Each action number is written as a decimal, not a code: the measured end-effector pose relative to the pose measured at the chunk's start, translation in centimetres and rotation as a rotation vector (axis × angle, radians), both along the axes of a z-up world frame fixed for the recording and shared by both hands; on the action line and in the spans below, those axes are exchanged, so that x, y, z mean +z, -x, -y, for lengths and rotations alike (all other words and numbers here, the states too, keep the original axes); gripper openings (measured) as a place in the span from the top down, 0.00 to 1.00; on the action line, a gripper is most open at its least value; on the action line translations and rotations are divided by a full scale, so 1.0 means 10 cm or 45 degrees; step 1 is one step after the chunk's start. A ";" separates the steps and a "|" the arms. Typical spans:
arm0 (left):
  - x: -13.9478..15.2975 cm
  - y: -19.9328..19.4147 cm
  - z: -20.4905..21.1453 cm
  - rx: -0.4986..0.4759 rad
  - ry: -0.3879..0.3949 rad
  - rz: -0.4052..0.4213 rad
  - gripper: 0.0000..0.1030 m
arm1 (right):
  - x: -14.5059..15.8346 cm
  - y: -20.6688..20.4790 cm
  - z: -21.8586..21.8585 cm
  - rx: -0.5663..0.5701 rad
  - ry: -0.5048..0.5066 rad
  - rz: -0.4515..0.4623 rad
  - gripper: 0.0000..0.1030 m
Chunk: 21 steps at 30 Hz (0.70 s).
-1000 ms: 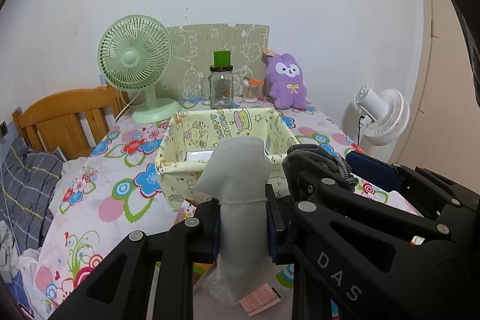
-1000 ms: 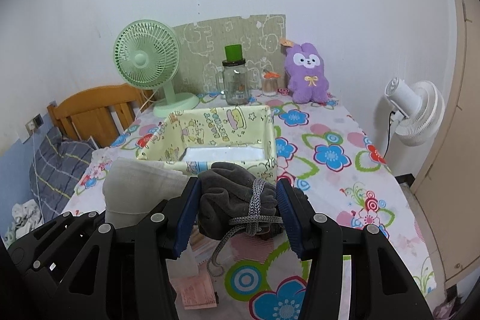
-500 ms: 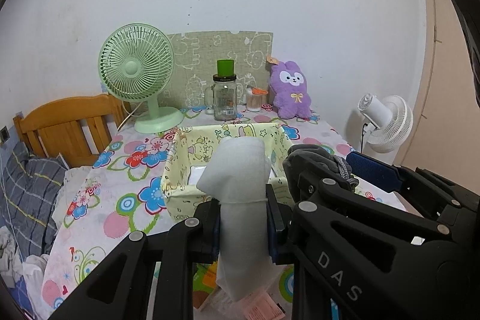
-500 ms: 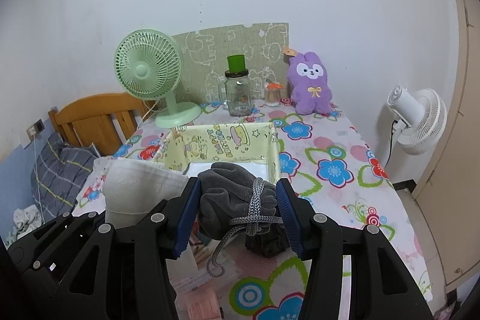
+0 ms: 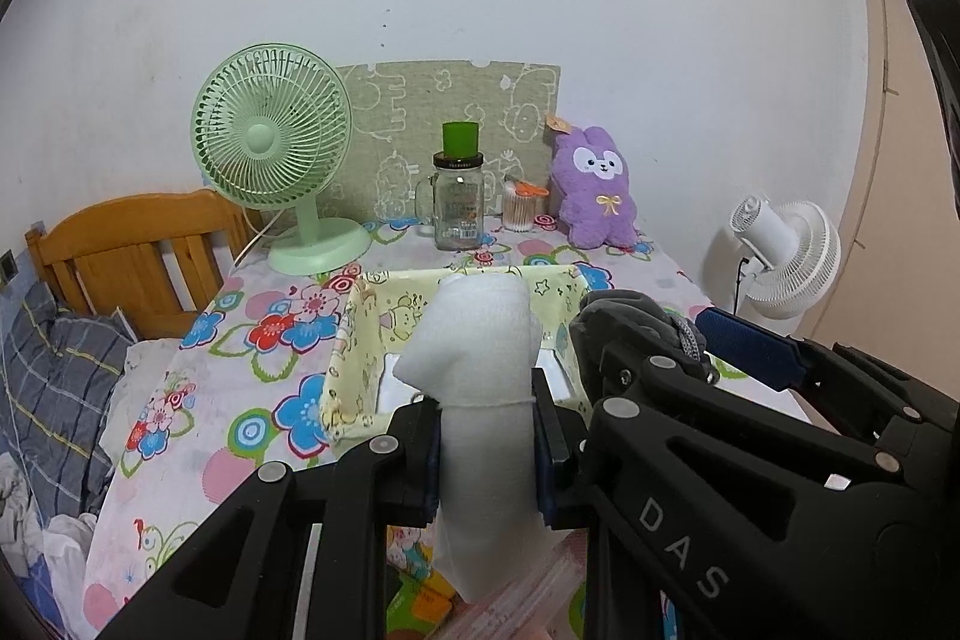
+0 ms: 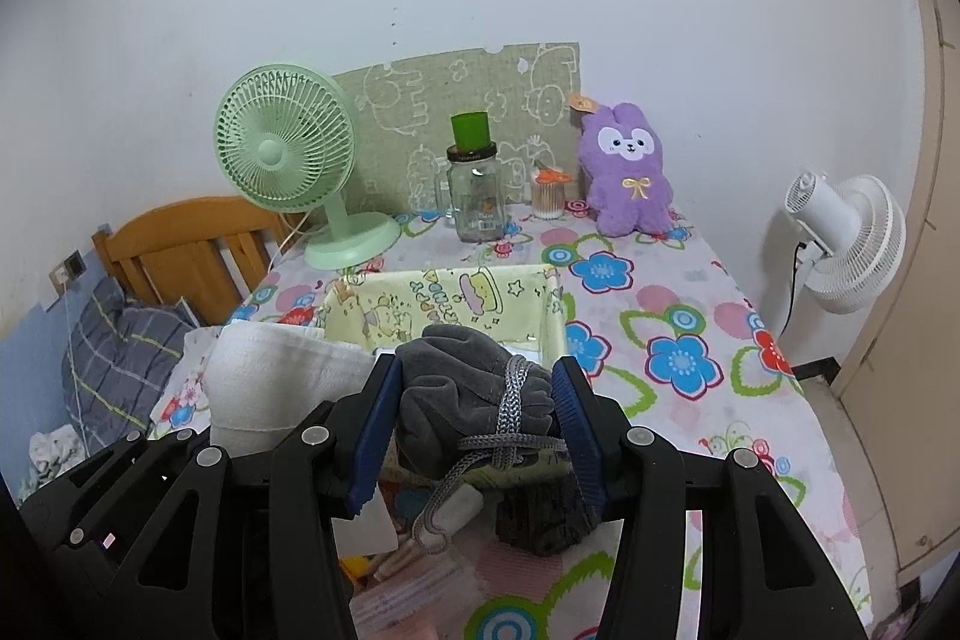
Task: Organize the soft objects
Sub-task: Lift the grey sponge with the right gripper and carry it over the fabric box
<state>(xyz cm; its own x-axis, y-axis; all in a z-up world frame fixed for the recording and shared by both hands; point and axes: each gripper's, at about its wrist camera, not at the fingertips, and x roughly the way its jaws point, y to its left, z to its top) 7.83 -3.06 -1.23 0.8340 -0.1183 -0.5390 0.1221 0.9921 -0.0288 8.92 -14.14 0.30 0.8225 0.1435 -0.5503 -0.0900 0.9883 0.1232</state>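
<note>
White rolled towel (image 5: 480,370), soft, clamped upright in left tongs (image 5: 485,445).

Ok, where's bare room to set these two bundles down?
The yellow fabric bin ahead shows open floor inside. Bare tablecloth lies right of it, toward the white fan, and left of it below the green fan. The back edge, with jar and purple plush, and the near edge are crowded.

Light: even, soft indoor brightness, source unseen.
Shadows: faint.
Glare: small highlight on the clear glass jar (image 6: 477,196).
Distortion: strong fisheye bending, black corner vignette.
Focus: sharp, no motion blur.
</note>
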 end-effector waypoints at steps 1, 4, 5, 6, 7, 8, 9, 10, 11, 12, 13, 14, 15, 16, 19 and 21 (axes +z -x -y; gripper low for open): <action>0.00 -0.02 0.00 0.000 0.001 0.000 0.78 | 0.01 -0.03 0.00 -0.002 -0.002 0.000 0.46; 0.01 -0.08 0.01 0.000 0.000 0.004 0.78 | 0.02 -0.10 0.02 -0.007 -0.007 0.004 0.46; 0.02 -0.10 0.01 -0.001 -0.001 0.007 0.78 | 0.03 -0.12 0.02 -0.007 -0.008 0.006 0.46; 0.02 -0.12 0.01 0.000 -0.001 0.010 0.78 | 0.03 -0.14 0.02 -0.008 -0.009 0.008 0.46; 0.03 -0.14 0.02 0.001 -0.002 0.012 0.78 | 0.03 -0.15 0.03 -0.008 -0.010 0.012 0.46; 0.03 -0.15 0.02 0.001 -0.005 0.016 0.78 | 0.04 -0.17 0.03 -0.008 -0.011 0.015 0.46; 0.03 -0.18 0.02 0.002 -0.005 0.017 0.78 | 0.04 -0.20 0.03 -0.008 -0.012 0.016 0.46; 0.04 -0.20 0.02 0.004 -0.005 0.019 0.78 | 0.04 -0.23 0.03 -0.010 -0.012 0.018 0.46; 0.04 -0.23 0.03 0.007 -0.007 0.021 0.78 | 0.04 -0.26 0.03 -0.012 -0.013 0.019 0.46; 0.04 -0.26 0.03 0.012 -0.011 0.022 0.78 | 0.03 -0.28 0.04 -0.013 -0.015 0.018 0.46; 0.05 -0.28 0.03 0.016 -0.012 0.024 0.78 | 0.03 -0.31 0.04 -0.013 -0.020 0.020 0.46; 0.05 -0.31 0.03 0.017 -0.013 0.025 0.78 | 0.03 -0.33 0.05 -0.015 -0.022 0.022 0.46; 0.05 -0.34 0.04 0.019 -0.015 0.024 0.78 | 0.03 -0.37 0.05 -0.016 -0.026 0.022 0.46; 0.05 -0.37 0.04 0.021 -0.017 0.025 0.78 | 0.03 -0.39 0.06 -0.016 -0.029 0.023 0.46; 0.03 -0.47 0.04 0.026 -0.024 0.021 0.78 | 0.01 -0.48 0.06 -0.018 -0.032 0.020 0.46; 0.02 -0.53 0.04 0.030 -0.028 0.017 0.78 | -0.01 -0.54 0.06 -0.018 -0.034 0.015 0.46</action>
<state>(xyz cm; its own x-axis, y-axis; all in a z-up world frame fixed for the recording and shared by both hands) 13.09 -3.46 -1.05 0.8437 -0.0867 -0.5297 0.0988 0.9951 -0.0055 14.37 -14.69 0.23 0.8309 0.1466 -0.5367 -0.0779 0.9858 0.1486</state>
